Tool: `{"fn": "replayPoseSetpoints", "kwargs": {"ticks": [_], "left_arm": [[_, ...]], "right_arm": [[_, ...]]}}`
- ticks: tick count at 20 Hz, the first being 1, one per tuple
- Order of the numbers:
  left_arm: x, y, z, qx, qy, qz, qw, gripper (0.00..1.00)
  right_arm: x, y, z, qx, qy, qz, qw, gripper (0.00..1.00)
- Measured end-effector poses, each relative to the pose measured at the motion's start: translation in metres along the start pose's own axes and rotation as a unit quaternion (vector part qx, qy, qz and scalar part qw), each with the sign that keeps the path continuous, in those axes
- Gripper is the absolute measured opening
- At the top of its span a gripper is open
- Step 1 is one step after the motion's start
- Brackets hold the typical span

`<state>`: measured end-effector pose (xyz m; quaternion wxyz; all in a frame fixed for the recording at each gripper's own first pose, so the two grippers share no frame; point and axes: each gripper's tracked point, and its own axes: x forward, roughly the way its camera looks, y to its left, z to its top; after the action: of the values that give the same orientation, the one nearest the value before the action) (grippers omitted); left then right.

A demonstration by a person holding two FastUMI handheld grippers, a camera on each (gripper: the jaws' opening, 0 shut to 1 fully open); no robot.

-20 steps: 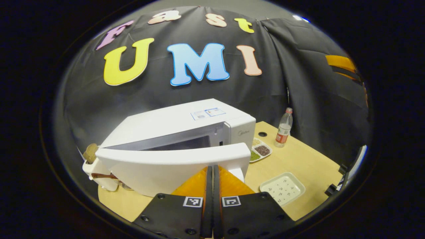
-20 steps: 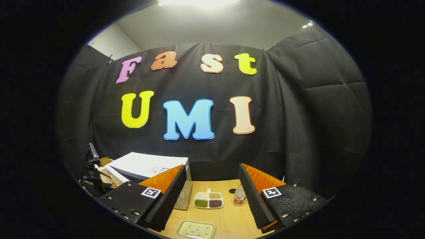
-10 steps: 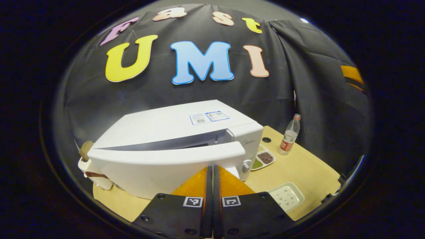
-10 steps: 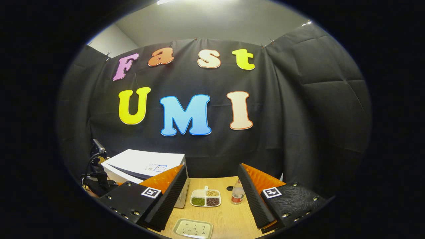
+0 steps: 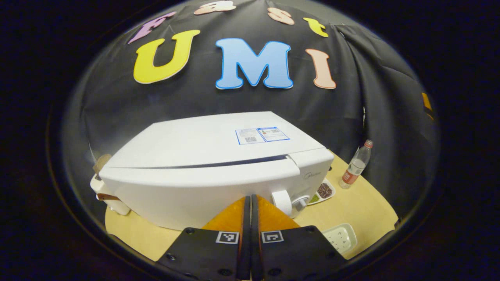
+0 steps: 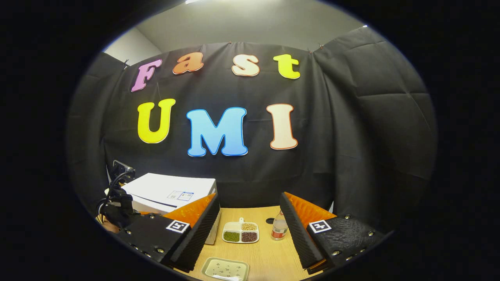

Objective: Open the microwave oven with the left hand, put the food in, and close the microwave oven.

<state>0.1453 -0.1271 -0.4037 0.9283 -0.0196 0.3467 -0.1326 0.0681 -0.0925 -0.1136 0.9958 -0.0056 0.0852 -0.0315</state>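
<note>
The white box-shaped microwave oven (image 5: 218,156) on the pale wooden desk (image 5: 351,203) has its door nearly flush now, only a thin dark slit left where a wide gap stood a second ago. The left gripper (image 5: 250,203), fingers pressed together, sits against the door front. The right gripper view shows the right gripper (image 6: 248,218) with fingers spread over a divided dish of beans (image 6: 241,233), a clear plastic bottle (image 6: 278,227) and a speckled tray (image 6: 226,269); the oven's long side runs left to right, door facing the person.
</note>
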Motion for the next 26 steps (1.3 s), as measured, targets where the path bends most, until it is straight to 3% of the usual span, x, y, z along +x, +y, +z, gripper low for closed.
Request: {"fn": "replayPoseSetpoints", "kwargs": {"ticks": [7,9,13,17,21,25,26], "left_arm": [[0.005,-0.005,0.011,0.022,-0.027,-0.012,0.999,0.07],[0.012,-0.013,0.007,0.008,-0.019,-0.029,0.999,0.07],[0.013,-0.012,0.007,0.024,-0.025,-0.026,0.999,0.07],[-0.007,0.005,0.035,0.031,-0.067,-0.001,0.997,0.06],[-0.069,0.049,0.101,0.014,-0.15,0.043,0.988,0.07],[-0.176,0.085,0.186,0.008,-0.258,0.083,0.963,0.09],[-0.204,0.085,0.195,0.007,-0.277,0.086,0.957,0.3]], "right_arm": [[0.007,0.004,-0.001,-0.002,0.003,-0.002,1.0,0.95],[0.009,0.007,-0.001,-0.004,0.004,0.0,1.0,0.95],[0.003,0.009,0.004,-0.008,-0.005,-0.001,1.0,0.95],[-0.002,0.013,0.005,-0.003,-0.006,0.0,1.0,0.95],[-0.009,0.028,0.017,0.001,-0.019,0.011,1.0,0.95],[-0.016,0.049,0.037,-0.006,-0.037,0.022,0.999,0.95],[-0.018,0.055,0.046,-0.003,-0.043,0.025,0.999,0.95]]}}
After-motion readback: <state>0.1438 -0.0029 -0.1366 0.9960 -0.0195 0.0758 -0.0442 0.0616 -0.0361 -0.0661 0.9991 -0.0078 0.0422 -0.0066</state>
